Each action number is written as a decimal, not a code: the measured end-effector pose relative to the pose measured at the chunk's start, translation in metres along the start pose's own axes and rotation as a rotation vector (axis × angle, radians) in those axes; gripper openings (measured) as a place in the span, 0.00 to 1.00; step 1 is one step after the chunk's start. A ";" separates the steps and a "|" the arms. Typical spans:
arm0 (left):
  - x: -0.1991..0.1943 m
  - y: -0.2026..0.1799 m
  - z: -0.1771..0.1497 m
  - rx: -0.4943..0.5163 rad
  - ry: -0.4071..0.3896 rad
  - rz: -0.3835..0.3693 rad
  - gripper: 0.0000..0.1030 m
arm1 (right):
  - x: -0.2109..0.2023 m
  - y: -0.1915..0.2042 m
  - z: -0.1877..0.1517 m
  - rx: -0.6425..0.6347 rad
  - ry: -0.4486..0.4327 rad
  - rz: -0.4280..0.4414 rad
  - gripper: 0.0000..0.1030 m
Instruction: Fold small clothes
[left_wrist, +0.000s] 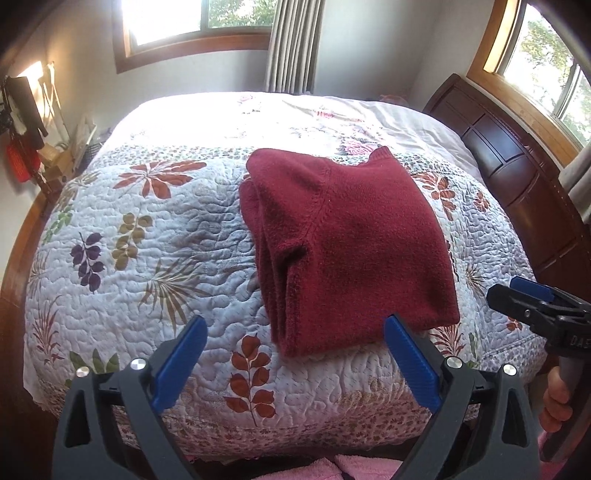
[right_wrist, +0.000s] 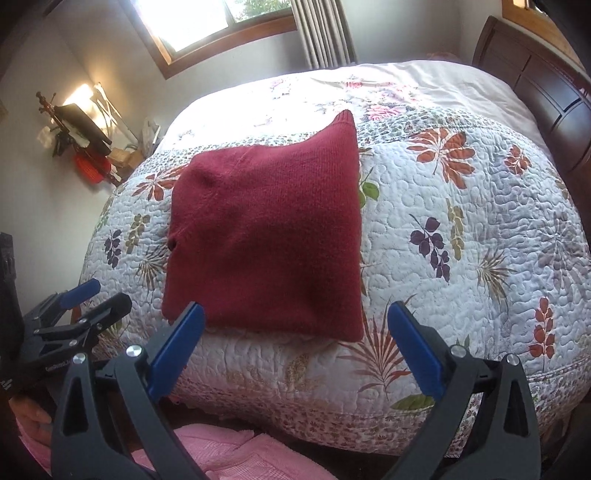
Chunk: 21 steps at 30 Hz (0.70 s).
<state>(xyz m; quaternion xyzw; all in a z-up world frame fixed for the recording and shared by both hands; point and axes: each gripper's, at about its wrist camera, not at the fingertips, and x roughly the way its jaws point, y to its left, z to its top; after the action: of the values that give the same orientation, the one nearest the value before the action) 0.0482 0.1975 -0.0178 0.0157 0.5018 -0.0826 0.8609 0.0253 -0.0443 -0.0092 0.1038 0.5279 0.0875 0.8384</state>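
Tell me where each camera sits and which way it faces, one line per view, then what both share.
Left wrist: on the left tongs, open, facing across the bed at the folded red sweater; right tongs and fingers show at right.
Right wrist: on the right tongs, open, facing the sweater; left tongs show at left.
Shared: sweater, quilt, window, headboard, pink cloth below.

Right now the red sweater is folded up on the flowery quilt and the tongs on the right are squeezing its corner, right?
Not quite. The dark red knitted sweater is folded on the white floral quilted bedspread, but the right tongs are open and squeezing nothing. The right wrist view shows their blue fingers spread apart in front of the sweater's near edge.
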 end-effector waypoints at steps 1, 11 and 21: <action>0.000 0.000 0.000 0.000 0.002 0.003 0.94 | 0.002 0.001 -0.001 -0.001 0.006 -0.004 0.96; 0.000 0.005 -0.003 0.005 -0.006 0.043 0.94 | 0.007 0.005 -0.003 -0.006 0.025 -0.010 0.96; 0.005 0.010 -0.003 -0.012 0.014 0.057 0.94 | 0.008 0.009 -0.002 -0.025 0.015 -0.039 0.96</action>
<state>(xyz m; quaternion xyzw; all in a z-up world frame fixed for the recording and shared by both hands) 0.0495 0.2075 -0.0244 0.0254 0.5075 -0.0547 0.8596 0.0263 -0.0336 -0.0144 0.0824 0.5351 0.0787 0.8371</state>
